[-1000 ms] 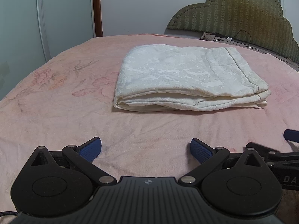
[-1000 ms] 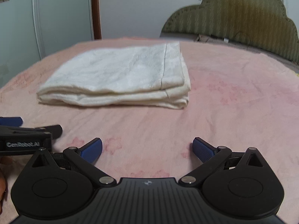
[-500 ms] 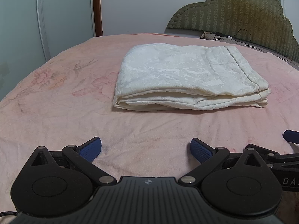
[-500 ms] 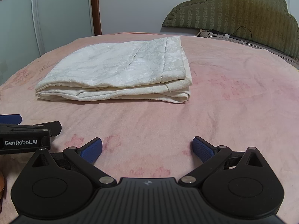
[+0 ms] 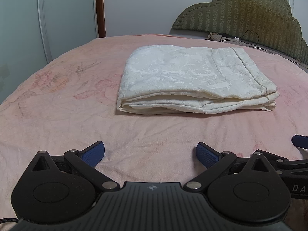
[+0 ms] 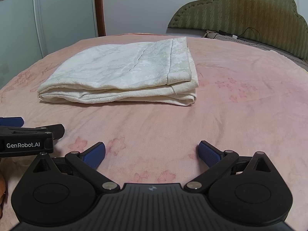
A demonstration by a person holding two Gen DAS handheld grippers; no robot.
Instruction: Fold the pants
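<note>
The cream-white pants lie folded into a flat rectangular stack on the pink bed; they also show in the right wrist view. My left gripper is open and empty, low over the blanket, well short of the stack's near edge. My right gripper is open and empty too, beside the left one and equally short of the stack. The right gripper's fingers show at the right edge of the left wrist view. The left gripper's body shows at the left edge of the right wrist view.
The pink floral blanket covers the whole bed. An olive padded headboard stands at the far right, with a cable and small items at its foot. Pale wardrobe doors and a brown door frame stand beyond the bed's far left.
The right gripper has tilted up and drawn back slightly, so the stack sits lower and clearer in its view. The left gripper has barely moved. Both stay open.
</note>
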